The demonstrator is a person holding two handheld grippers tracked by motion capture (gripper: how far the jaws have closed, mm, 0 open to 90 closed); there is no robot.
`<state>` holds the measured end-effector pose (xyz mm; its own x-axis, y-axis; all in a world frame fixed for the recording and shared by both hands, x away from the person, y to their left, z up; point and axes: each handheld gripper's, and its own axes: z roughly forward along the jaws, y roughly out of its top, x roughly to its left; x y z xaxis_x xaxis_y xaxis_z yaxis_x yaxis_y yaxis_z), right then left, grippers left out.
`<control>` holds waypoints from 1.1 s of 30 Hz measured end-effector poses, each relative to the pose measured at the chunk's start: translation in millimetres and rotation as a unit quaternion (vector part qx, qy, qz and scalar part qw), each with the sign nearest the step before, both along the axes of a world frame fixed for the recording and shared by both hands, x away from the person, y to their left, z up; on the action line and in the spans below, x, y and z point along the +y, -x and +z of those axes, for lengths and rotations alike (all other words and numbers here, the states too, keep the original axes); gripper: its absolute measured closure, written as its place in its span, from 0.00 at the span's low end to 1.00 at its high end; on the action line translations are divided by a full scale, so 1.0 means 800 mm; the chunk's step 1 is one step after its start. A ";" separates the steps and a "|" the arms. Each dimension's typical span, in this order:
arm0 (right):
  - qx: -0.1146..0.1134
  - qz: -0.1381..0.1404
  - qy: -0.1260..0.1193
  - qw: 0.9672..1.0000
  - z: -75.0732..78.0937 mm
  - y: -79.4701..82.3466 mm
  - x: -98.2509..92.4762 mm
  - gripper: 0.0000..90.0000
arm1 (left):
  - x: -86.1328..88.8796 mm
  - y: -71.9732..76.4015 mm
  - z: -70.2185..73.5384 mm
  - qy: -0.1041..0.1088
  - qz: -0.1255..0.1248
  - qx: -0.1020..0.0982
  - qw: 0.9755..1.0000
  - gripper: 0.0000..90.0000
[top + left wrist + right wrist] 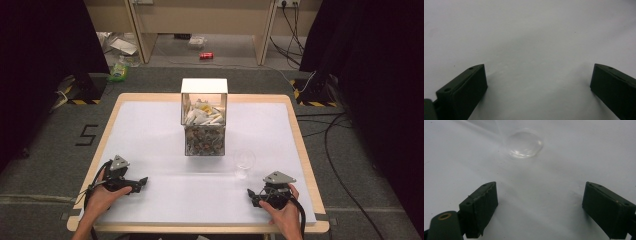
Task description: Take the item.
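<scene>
A clear stemmed glass (244,162) stands upright on the white table (150,130), right of centre; its round foot (524,143) lies ahead of my right gripper (540,202). That gripper (252,195) rests near the front right edge, held by a hand, jaws wide apart with nothing between them. My left gripper (142,182) sits near the front left, held by the other hand. Its jaws (537,82) are open over bare white tabletop. A clear box (204,117) with a white lid, holding white pieces above and mixed small pieces below, stands at the table's middle back.
The table has a wooden rim (200,227). Beyond it on the floor lie a red can (206,55), a green bottle (119,70) and loose cables (330,130). Dark curtains hang at both sides.
</scene>
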<state>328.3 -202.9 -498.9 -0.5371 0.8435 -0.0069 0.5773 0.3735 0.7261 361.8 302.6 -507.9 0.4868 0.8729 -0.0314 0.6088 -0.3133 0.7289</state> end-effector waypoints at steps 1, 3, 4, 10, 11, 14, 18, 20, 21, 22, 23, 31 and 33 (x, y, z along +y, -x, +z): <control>0.000 0.000 0.000 1.000 0.000 0.000 0.000 0.15 | 0.000 0.000 0.000 0.000 0.000 0.000 1.000 0.00; 0.000 0.000 -0.001 1.000 0.000 0.000 0.000 0.15 | 0.000 0.000 0.000 0.000 0.000 0.000 1.000 0.00; 0.001 0.000 -0.001 1.000 0.000 0.000 0.000 0.15 | 0.000 0.000 0.000 0.000 0.000 0.000 1.000 0.00; -0.012 -0.003 -0.013 1.000 0.003 0.002 -0.002 0.18 | 0.000 0.000 0.000 0.001 0.000 0.000 1.000 0.00; -0.017 -0.006 -0.015 1.000 0.005 0.002 -0.003 0.18 | 0.000 0.000 0.000 0.000 0.000 0.000 1.000 0.00; -0.036 -0.013 -0.021 0.999 0.012 0.004 -0.004 0.18 | 0.000 0.000 0.000 0.000 0.000 0.000 1.000 0.00; -0.059 -0.021 -0.029 0.998 0.023 0.007 -0.007 0.18 | 0.000 0.000 0.000 0.000 0.000 0.000 1.000 0.00; -0.067 -0.023 -0.031 0.997 0.029 0.009 -0.008 0.18 | 0.000 0.000 0.000 0.001 0.000 0.000 1.000 0.00; -0.073 -0.023 -0.032 0.997 0.031 0.009 -0.008 0.18 | 0.000 0.000 0.000 0.000 0.000 0.000 1.000 0.00; -0.075 -0.025 -0.035 0.996 0.035 0.010 -0.008 0.18 | 0.000 0.000 0.000 0.000 0.000 0.000 1.000 0.00; -0.081 -0.025 -0.035 0.996 0.038 0.010 -0.009 0.19 | 0.000 0.000 0.000 0.000 0.000 0.000 1.000 0.00; -0.108 -0.017 -0.043 0.993 0.065 0.014 -0.005 0.23 | 0.000 0.000 0.000 0.000 0.000 0.000 1.000 0.00; -0.112 -0.016 -0.045 0.993 0.072 0.014 -0.004 0.23 | 0.000 0.000 0.000 0.001 0.000 0.000 1.000 0.00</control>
